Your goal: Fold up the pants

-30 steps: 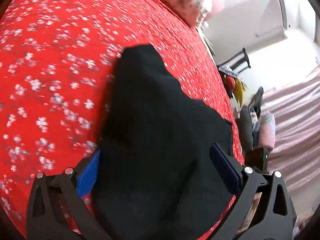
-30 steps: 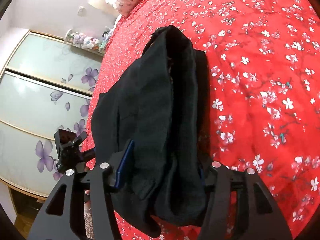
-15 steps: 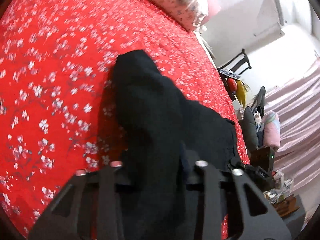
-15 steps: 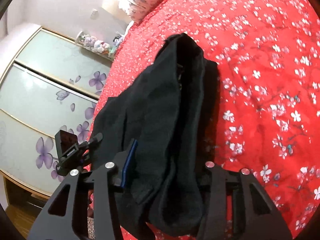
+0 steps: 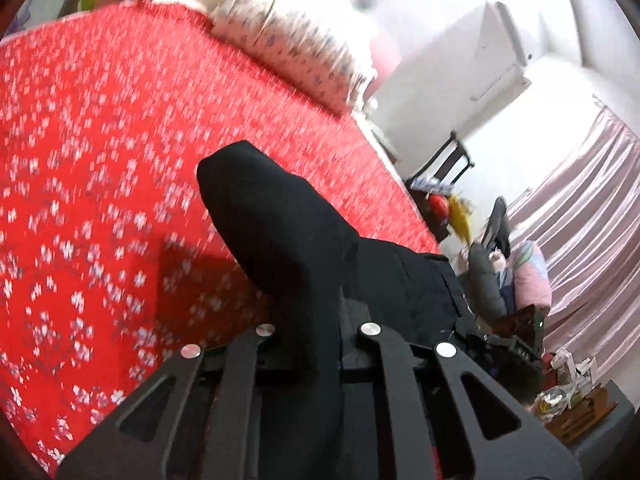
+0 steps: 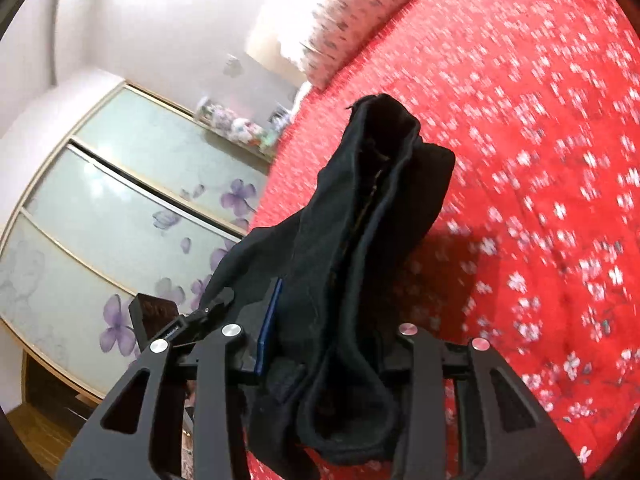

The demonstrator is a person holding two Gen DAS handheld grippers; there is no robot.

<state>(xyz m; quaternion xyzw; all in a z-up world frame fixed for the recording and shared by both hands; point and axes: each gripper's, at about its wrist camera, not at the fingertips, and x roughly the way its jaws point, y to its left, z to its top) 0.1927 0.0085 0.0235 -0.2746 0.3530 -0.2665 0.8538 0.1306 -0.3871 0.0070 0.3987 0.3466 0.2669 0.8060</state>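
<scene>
Between both tongs (image 5: 314, 344), pants (image 6: 360, 240); lettering apparently illegible

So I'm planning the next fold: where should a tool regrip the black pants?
Probably at the far rounded end of the black pants, coming in low from the bedspread side. It juts free beyond the left tool and right tool, both already clamped on the near bunched cloth.

Left tool (image 5: 312, 344): matte black linkage arms, triangular cut-outs, four silver pivot screws. Right tool (image 6: 320, 348): same build, blue pad strip on inner finger.
</scene>
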